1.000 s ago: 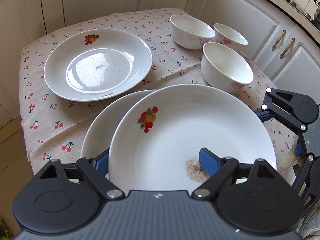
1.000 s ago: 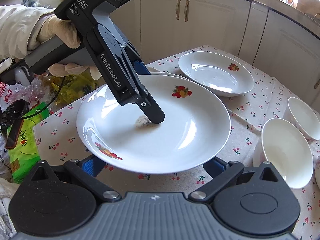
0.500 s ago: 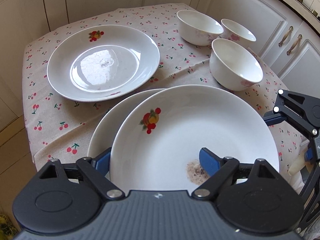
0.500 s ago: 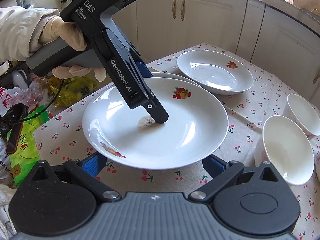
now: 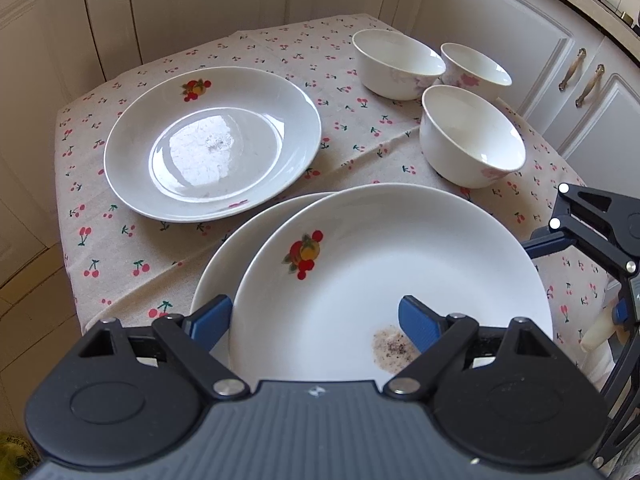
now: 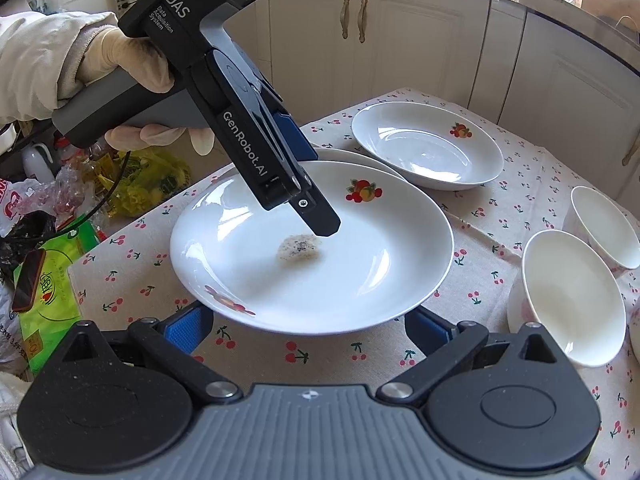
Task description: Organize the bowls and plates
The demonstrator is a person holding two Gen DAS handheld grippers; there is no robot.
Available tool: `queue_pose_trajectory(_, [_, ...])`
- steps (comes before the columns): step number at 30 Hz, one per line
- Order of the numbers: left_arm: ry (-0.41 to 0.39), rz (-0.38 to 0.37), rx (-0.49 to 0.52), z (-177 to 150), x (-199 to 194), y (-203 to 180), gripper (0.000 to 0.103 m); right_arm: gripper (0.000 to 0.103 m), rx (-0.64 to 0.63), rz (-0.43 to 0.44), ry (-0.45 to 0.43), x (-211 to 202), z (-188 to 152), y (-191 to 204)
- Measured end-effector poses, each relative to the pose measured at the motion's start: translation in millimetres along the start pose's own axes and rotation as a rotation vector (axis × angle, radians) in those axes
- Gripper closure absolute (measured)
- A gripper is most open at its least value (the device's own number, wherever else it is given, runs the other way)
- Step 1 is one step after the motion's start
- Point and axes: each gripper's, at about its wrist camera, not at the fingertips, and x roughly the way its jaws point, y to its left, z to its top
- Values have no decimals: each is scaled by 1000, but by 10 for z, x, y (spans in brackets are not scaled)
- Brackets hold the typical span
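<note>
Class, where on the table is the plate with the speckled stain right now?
In both wrist views the stained plate sits nearest the cameras, overlapping a second plate, with the bowls to its right.

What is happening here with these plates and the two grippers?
A person works at a table with two handheld grippers. The left gripper straddles the rim of the stained plate, one finger inside near the stain, jaws apart. This plate lies partly over a second plate. The right gripper is open at the opposite rim. A third plate and three bowls stand apart, not stacked.
</note>
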Motion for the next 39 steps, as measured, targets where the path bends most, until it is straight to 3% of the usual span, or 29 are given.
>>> queue_pose_trajectory(18, [-53, 50, -17, -94, -121, 67, 12, 0, -4, -56, 17, 23, 7, 79])
queue_pose_trajectory(25, [-149, 33, -41, -170, -335, 89, 9, 0, 7, -72, -26, -173, -17, 69])
queue_pose_trajectory(29, [-196, 89, 2, -205, -465, -18, 7, 0, 0, -85, -52, -270, -8, 58])
queue_pose_trajectory(39, [-283, 131, -1, -286, -724, -27, 7, 0, -55, -148, -114, -474, 188, -3])
